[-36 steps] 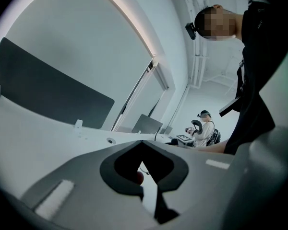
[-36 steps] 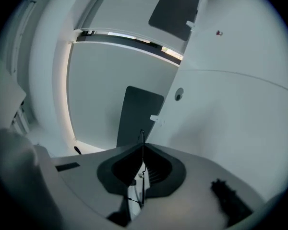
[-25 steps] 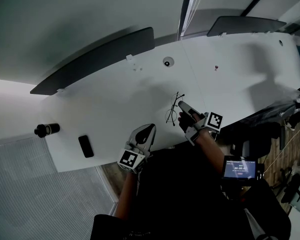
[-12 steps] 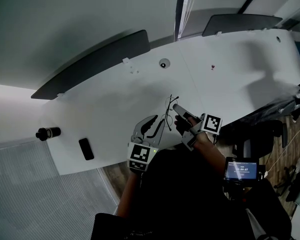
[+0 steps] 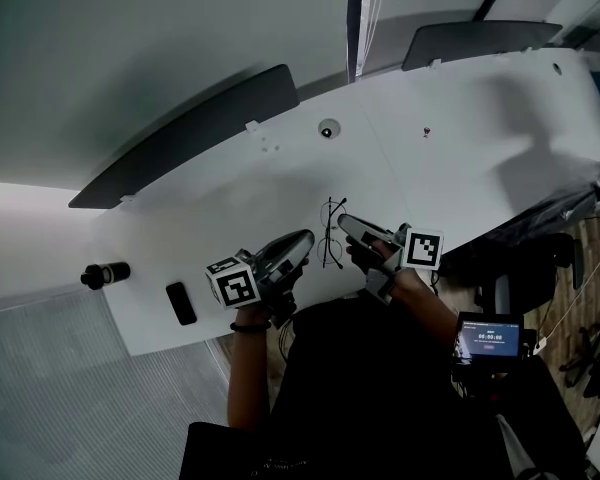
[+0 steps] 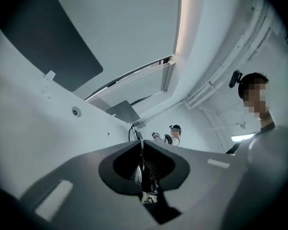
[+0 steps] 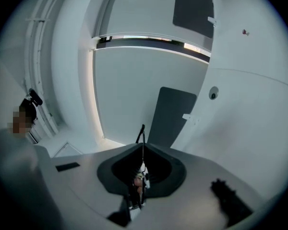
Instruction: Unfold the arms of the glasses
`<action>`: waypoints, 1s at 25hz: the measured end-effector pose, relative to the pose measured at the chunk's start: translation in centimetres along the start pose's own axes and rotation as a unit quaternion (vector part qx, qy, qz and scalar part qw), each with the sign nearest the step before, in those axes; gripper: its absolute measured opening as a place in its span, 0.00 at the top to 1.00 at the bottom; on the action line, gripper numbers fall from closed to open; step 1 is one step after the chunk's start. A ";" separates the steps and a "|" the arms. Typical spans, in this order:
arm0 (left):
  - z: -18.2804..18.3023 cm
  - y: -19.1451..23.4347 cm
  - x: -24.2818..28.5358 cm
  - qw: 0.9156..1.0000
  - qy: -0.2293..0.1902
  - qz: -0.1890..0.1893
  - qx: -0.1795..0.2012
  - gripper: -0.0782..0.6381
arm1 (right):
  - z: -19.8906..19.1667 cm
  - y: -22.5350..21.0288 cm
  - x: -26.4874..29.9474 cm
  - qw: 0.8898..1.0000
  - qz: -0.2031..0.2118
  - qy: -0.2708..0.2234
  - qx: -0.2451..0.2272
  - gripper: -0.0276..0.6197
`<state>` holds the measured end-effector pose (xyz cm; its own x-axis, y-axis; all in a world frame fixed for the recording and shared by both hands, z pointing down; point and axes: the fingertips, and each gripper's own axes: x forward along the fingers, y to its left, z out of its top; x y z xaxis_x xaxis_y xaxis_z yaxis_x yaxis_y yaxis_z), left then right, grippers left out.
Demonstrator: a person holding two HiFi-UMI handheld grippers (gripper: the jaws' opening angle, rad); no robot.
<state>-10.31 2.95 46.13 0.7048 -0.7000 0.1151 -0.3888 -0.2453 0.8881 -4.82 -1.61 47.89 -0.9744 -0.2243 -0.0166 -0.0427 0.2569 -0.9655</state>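
Head view, left part of the white table (image 5: pixel 210 203): a black cylinder (image 5: pixel 102 273) lies on its side, with a flat black slab (image 5: pixel 180 303) nearer you and to its right. Both are well apart from the work.

Your left gripper (image 5: pixel 305 238) points right, with its tip at the left side of the glasses (image 5: pixel 330 233). The glasses are near the table's near edge, between your two grippers. From the head view you cannot read the jaws. The left gripper view settles it: the left gripper (image 6: pixel 140 143) has its jaws together, and a thin dark rim of the glasses (image 6: pixel 132 132) rises right at the seam, so they are pinched on the frame. That view also shows a person (image 6: pixel 174 134) far off in the room, whom the head view does not catch.

Your right gripper (image 5: pixel 345 220) comes in from the right and meets the glasses' right side. In the right gripper view the right gripper (image 7: pixel 143 145) has its jaws closed on a thin black arm of the glasses (image 7: pixel 142 133), which sticks up past the tips.

A round fitting (image 5: pixel 327 128) sits on the table farther back, and the right gripper view shows it too (image 7: pixel 212 94). A small lit screen (image 5: pixel 490 336) is at the near right, off the table.
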 end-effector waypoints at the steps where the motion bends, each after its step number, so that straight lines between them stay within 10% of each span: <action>1: -0.1 0.2 -0.1 1.000 0.000 -0.005 -0.011 0.85 | -0.1 0.2 0.1 1.000 0.004 0.003 -0.001 0.93; 7: -0.9 -0.1 -0.1 0.995 -0.002 -0.072 -0.070 0.75 | -0.7 1.1 0.9 0.999 0.019 0.025 -0.020 0.93; 25: -2.8 0.5 0.8 0.995 0.038 -0.066 -0.071 0.84 | -2.0 0.9 1.4 0.995 0.002 0.066 -0.080 0.93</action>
<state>-8.33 4.13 47.91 0.7898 -0.6130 0.0216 -0.2058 -0.2317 0.9508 -6.62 0.15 47.52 -0.9947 -0.0998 0.0253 -0.0639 0.4060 -0.9116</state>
